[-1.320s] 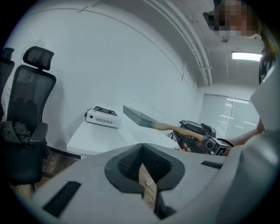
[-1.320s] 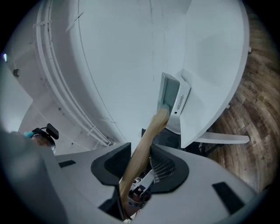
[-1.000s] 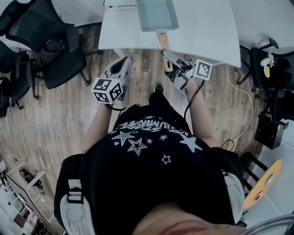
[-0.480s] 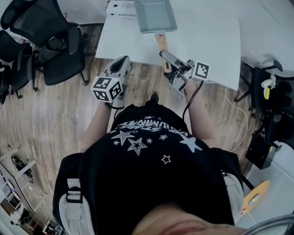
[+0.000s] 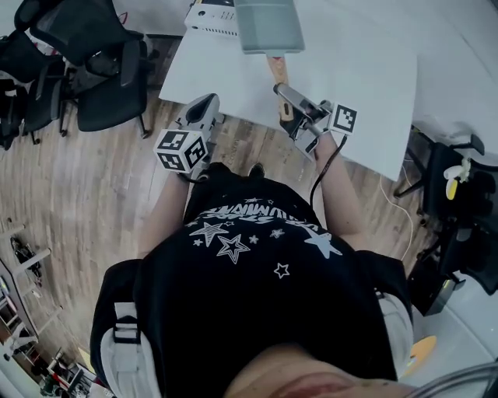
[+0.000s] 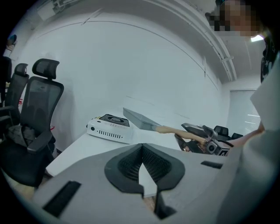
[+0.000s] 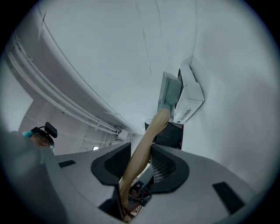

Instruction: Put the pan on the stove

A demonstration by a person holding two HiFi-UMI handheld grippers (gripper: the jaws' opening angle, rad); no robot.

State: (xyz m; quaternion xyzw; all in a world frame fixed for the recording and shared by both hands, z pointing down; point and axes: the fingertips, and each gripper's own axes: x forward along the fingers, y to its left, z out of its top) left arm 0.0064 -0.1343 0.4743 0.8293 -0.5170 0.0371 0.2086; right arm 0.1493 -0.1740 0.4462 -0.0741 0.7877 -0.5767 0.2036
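Clamping pan (image 5: 268, 27), right fingers (image 7: 169, 168), left fingers (image 6: 124, 165) together

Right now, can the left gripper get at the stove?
Probably yes. The left gripper hangs empty, jaws together, at the edge of the table; only bare tabletop lies between it and the stove. The pan, held by its handle in the right gripper, is right of the stove, off that path.

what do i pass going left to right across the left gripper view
chair → stove → pan → right tongs, gripping the pan
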